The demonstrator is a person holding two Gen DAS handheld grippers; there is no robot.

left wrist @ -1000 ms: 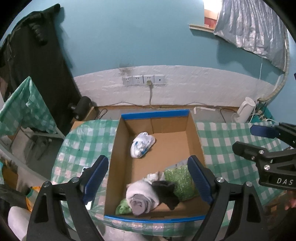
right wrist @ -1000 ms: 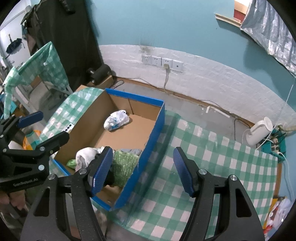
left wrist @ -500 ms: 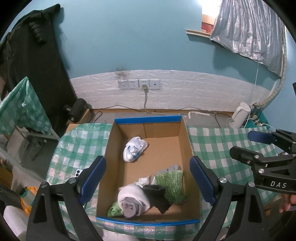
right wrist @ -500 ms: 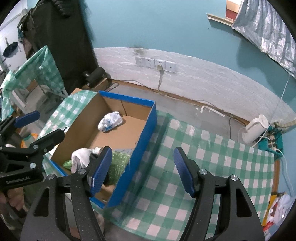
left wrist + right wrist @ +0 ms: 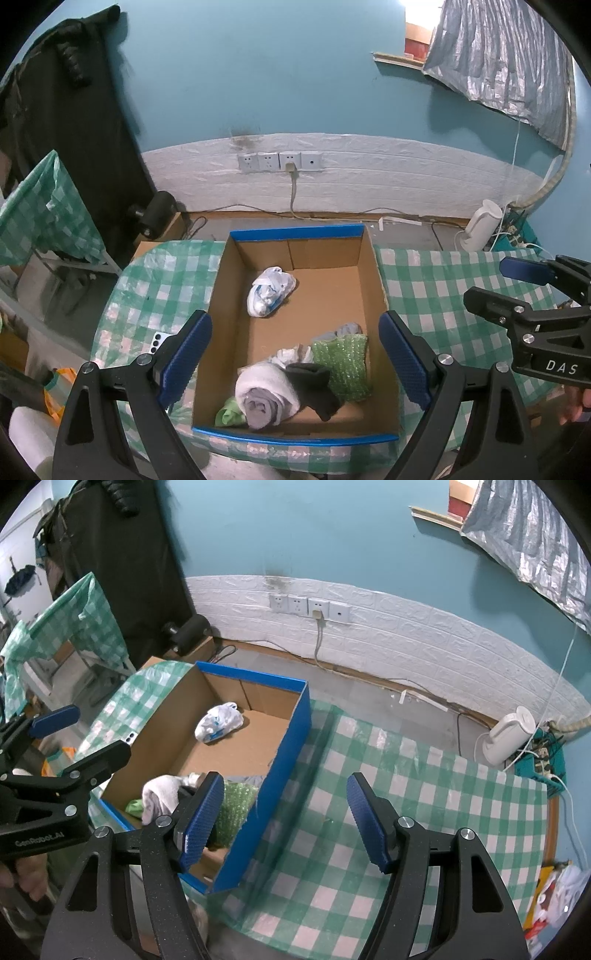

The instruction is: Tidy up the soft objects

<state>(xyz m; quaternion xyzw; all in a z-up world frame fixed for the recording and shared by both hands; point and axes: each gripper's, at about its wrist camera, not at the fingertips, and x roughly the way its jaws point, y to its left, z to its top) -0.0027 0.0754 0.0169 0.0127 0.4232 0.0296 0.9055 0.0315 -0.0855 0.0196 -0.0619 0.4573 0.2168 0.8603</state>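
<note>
While both hand-held grippers hang empty, left hand-held gripper [image 5: 295,363] spread wide, right hand-held gripper [image 5: 286,818] half-spread, soft items [image 5: 295,380] lie inside cardboard box [image 5: 295,232] on table [image 5: 424,805]. I judge collecting finished; next: check for strays.

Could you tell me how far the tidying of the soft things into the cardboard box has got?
Largely done, it seems: a white bundle, rolled towel, dark sock and green bubble wrap lie inside the cardboard box. Nothing in hand: left gripper and right gripper hover with open, empty jaws. No loose soft items show on the tablecloth.
</note>
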